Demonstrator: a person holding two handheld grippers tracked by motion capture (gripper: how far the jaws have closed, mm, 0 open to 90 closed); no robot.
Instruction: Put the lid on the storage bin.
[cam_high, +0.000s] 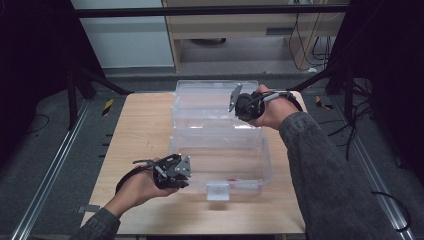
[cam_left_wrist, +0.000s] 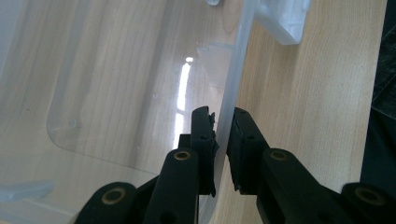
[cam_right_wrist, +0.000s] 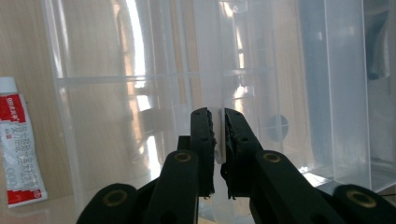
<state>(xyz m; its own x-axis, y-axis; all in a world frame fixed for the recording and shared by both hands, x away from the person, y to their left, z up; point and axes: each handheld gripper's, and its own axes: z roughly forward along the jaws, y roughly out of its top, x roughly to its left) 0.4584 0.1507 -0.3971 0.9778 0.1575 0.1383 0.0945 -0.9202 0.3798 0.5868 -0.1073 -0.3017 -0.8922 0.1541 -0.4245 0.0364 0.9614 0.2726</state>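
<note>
A clear plastic box (cam_high: 220, 150) is lying open on the wooden table (cam_high: 140, 130), its lid (cam_high: 215, 100) folded back toward the far edge and its base sitting near the person, with the white latch (cam_high: 218, 191) facing the near edge. The left gripper (cam_high: 186, 172) is pinching the base's front wall at its near left corner; in the left gripper view (cam_left_wrist: 223, 135) the translucent rim is passing between the nearly closed jaws. The right gripper (cam_high: 235, 102) is clamping the right part of the lid, and in the right gripper view (cam_right_wrist: 218, 135) a thin clear wall is standing between its jaws. A red-and-white tube (cam_right_wrist: 18, 144) is lying inside the box. The long axis of the box is running across the table, so the lid lies beyond the base; the right hand is nearer the lid and would likely be swinging it toward the latch.
</note>
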